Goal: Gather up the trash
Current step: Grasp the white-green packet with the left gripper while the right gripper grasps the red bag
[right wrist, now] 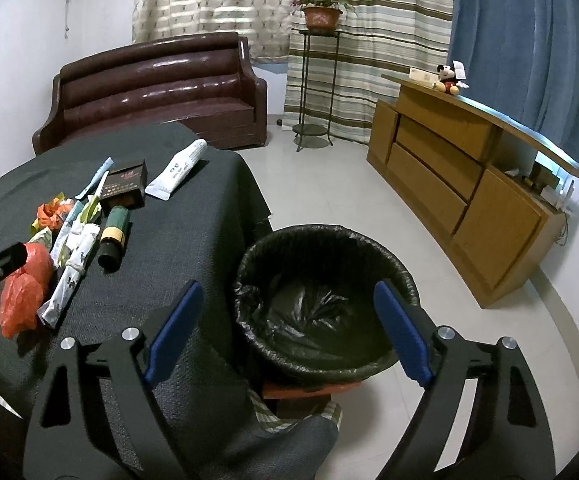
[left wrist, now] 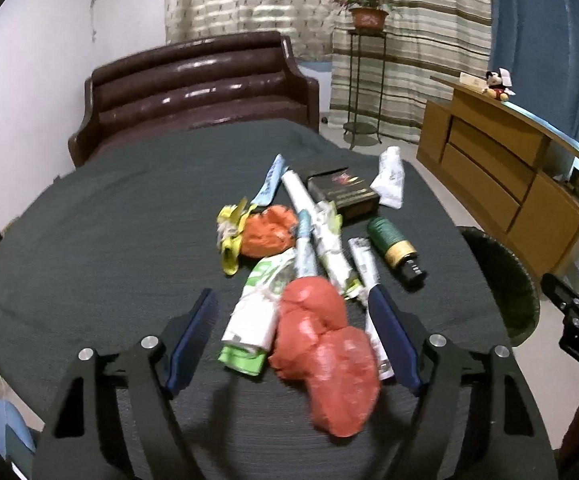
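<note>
A pile of trash lies on the dark tablecloth (left wrist: 109, 220): a red plastic bag (left wrist: 325, 356), a green-and-white wrapper (left wrist: 253, 312), an orange bag (left wrist: 269, 230), rolled paper wrappers (left wrist: 325, 236), a green bottle (left wrist: 393, 248), a dark box (left wrist: 341, 190) and a white tube (left wrist: 389, 178). My left gripper (left wrist: 293, 320) is open, its fingers on either side of the red bag and the wrapper. My right gripper (right wrist: 289, 320) is open and empty above the black-lined trash bin (right wrist: 325, 300) beside the table. The red bag (right wrist: 21, 292) also shows in the right wrist view.
A brown leather sofa (left wrist: 197, 92) stands behind the table. A plant stand (right wrist: 317, 80) and a wooden sideboard (right wrist: 461, 184) stand on the tiled floor to the right. The bin also shows at the table's right edge (left wrist: 501, 280).
</note>
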Demonstrator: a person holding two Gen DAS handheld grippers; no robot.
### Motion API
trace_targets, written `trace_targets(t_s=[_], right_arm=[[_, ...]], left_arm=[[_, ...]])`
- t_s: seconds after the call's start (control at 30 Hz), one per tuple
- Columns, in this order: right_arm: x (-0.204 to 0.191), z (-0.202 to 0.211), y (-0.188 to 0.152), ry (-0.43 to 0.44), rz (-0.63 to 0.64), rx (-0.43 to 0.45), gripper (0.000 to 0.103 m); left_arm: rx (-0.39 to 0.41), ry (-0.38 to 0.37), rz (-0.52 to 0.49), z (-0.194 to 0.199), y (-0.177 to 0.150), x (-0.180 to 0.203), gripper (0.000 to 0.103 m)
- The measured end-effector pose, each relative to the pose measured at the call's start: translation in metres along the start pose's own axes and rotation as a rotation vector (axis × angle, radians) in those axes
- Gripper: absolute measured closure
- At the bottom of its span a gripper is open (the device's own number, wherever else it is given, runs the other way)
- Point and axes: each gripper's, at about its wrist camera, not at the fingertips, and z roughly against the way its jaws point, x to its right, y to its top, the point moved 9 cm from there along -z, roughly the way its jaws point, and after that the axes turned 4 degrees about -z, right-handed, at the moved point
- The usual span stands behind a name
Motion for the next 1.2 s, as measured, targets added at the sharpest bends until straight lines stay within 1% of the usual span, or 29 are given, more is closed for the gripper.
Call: trace_targets(t_s=[0.27, 0.47, 0.67, 0.83, 0.93, 1.0, 1.1, 1.17, 1.2], right_arm=[[-0.006, 0.001, -0.005, 0.001, 0.008, -0.021, 0.018], [-0.011, -0.007, -0.003, 0.002, 0.011, -0.039, 0.018], [-0.015, -0.008, -0.003, 0.01, 0.018, -0.055, 0.018], [-0.02, -0.01, -0.002, 0.016, 0.024, -0.062, 0.018], [-0.022, -0.008, -0.002, 0.018, 0.027, -0.063, 0.018], [-0.023, -0.009, -0.002, 0.019, 0.027, -0.065, 0.018], [-0.026, -0.009, -0.002, 0.021, 0.032, -0.068, 0.018], [-0.028, -0.01, -0.001, 0.023, 0.035, -0.069, 0.018], [-0.029, -0.01, -0.001, 0.024, 0.036, -0.069, 0.018]], left_arm=[[-0.014, 0.032, 0.016, -0.001, -0.003, -0.025, 0.028], [-0.014, 0.06, 0.028, -0.004, 0.0, -0.046, 0.028], [-0.022, 0.097, -0.026, -0.01, -0.002, -0.055, 0.029], [-0.05, 0.077, -0.048, -0.019, -0.009, -0.05, 0.03], [-0.045, 0.07, -0.062, -0.02, -0.006, -0.047, 0.031], [-0.047, 0.049, -0.068, -0.021, -0.005, -0.044, 0.038], [-0.069, 0.003, -0.054, -0.026, -0.008, -0.042, 0.039], [-0.082, -0.014, -0.066, -0.029, -0.009, -0.037, 0.04], [-0.083, -0.026, -0.071, -0.03, -0.009, -0.035, 0.045]])
